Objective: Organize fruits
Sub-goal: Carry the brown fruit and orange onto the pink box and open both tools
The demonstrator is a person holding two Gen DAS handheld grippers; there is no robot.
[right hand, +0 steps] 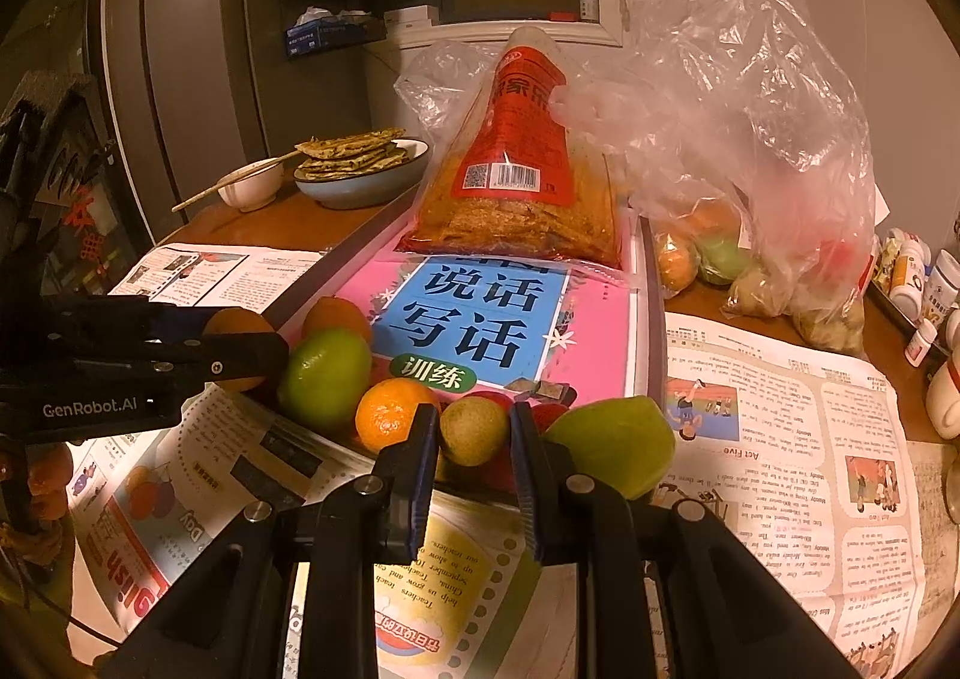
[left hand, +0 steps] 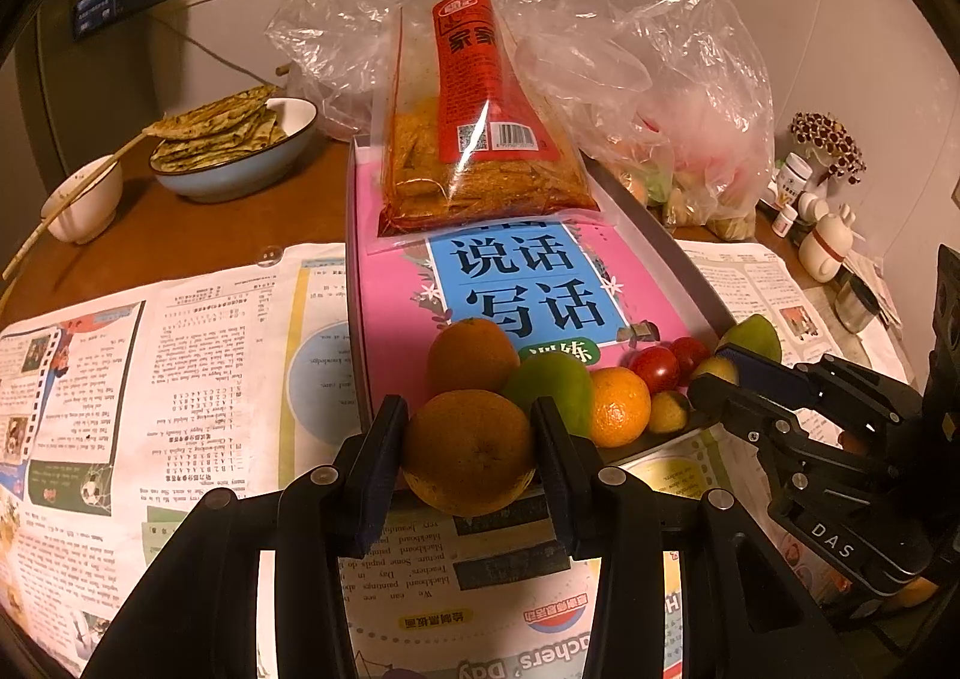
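Note:
A row of fruits lies at the near end of a shallow box lined with a pink book [left hand: 528, 283]. My left gripper [left hand: 471, 454] is shut on a large orange [left hand: 468, 451] at the row's left end. Behind it lie another orange [left hand: 471, 355], a green fruit [left hand: 555, 385], a small tangerine [left hand: 621, 406] and red tomatoes [left hand: 657, 367]. My right gripper [right hand: 474, 433] is shut on a small yellow-green fruit [right hand: 473, 430], between the tangerine [right hand: 387, 412] and a pale green fruit [right hand: 612, 445].
A snack packet [left hand: 474, 139] lies on the book's far end. A plastic bag with more fruit [right hand: 738, 199] stands at the right. A bowl of flatbread [left hand: 240, 139] and a small bowl with chopsticks [left hand: 84, 199] sit at the back left. Newspaper [left hand: 150, 367] covers the table.

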